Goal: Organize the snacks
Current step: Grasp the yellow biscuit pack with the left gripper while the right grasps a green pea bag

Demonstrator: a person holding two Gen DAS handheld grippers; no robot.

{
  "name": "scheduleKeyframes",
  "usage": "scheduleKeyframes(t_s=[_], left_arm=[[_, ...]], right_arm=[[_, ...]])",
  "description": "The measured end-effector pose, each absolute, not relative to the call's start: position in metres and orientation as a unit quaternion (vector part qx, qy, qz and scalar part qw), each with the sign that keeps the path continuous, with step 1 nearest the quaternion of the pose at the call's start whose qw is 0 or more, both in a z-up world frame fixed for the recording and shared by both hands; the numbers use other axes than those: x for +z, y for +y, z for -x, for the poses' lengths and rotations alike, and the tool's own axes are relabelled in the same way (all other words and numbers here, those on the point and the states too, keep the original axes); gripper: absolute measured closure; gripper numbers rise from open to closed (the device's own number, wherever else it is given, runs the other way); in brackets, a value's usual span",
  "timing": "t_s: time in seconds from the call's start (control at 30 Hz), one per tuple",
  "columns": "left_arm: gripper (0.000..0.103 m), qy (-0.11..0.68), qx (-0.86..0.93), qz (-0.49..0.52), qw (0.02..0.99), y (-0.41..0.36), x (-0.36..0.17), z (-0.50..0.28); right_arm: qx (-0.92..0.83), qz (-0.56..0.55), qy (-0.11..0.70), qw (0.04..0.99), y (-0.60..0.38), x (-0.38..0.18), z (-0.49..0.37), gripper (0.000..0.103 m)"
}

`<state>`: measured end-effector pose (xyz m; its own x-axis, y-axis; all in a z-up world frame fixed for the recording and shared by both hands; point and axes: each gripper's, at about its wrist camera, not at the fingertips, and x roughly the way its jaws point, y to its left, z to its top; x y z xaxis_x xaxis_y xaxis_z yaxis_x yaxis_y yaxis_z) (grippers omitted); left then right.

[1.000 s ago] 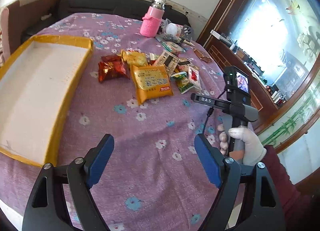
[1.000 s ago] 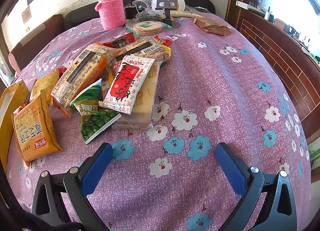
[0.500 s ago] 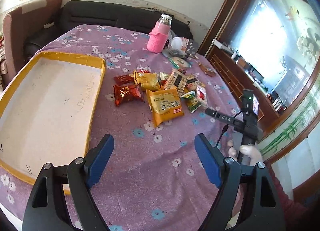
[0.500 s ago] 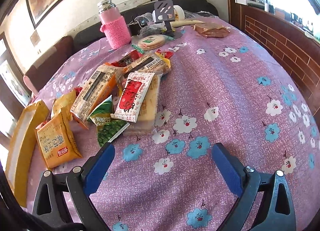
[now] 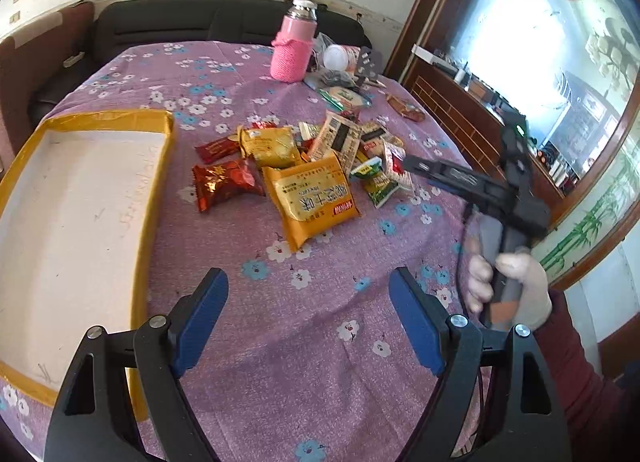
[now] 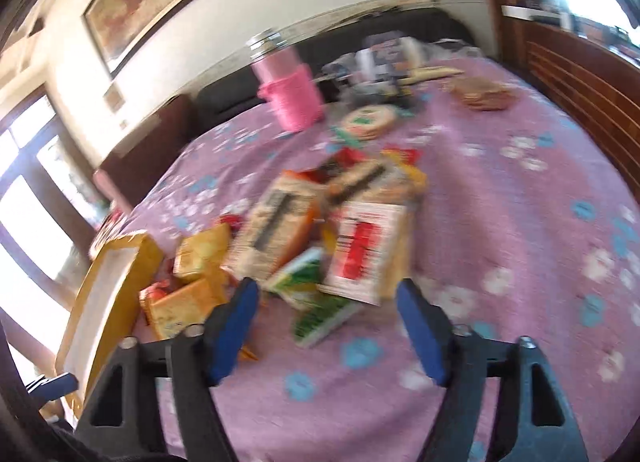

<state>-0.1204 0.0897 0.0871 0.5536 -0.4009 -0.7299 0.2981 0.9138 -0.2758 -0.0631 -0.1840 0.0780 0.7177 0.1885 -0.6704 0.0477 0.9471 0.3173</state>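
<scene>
My left gripper (image 5: 308,318) gapes wide, empty – my right gripper (image 6: 326,326), jaws just closing, grips nothing above the snacks (image 5: 312,198).

In a motion-blurred frame, the right gripper (image 6: 328,326) hangs with nothing between its just-narrowed jaws above the snack packets (image 6: 320,230) heaped on the flowered purple tabletop (image 6: 500,222), a pink bottle (image 6: 292,98) behind them.

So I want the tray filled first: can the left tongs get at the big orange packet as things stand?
Probably yes: the left tongs stand open and empty, only bare tablecloth lies before the big orange packet, nothing on it.
</scene>
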Motion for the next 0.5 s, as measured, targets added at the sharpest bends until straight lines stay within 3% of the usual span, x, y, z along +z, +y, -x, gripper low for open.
scheduleKeyframes(t_s=[0.1,0.2,0.33,0.5], left_arm=[[0.02,0.431,-0.2,0.033,0.879,0.083,0.089,0.117],[0.02,0.426,-0.196,0.009,0.883,0.078,0.096,0.11],[0.02,0.425,-0.203,-0.033,0.882,0.061,0.096,0.086],[0.02,0.431,-0.231,-0.11,0.866,0.024,0.081,0.049]], right_arm=[[0.059,-0.121,0.383,0.914,-0.159,0.072,0.044,0.037],[0.051,-0.088,0.401,0.911,-0.147,0.055,0.03,0.047],[0.056,-0.096,0.41,0.905,-0.149,0.045,0.028,0.073],[0.069,-0.118,0.395,0.908,-0.158,0.05,0.036,0.074]])
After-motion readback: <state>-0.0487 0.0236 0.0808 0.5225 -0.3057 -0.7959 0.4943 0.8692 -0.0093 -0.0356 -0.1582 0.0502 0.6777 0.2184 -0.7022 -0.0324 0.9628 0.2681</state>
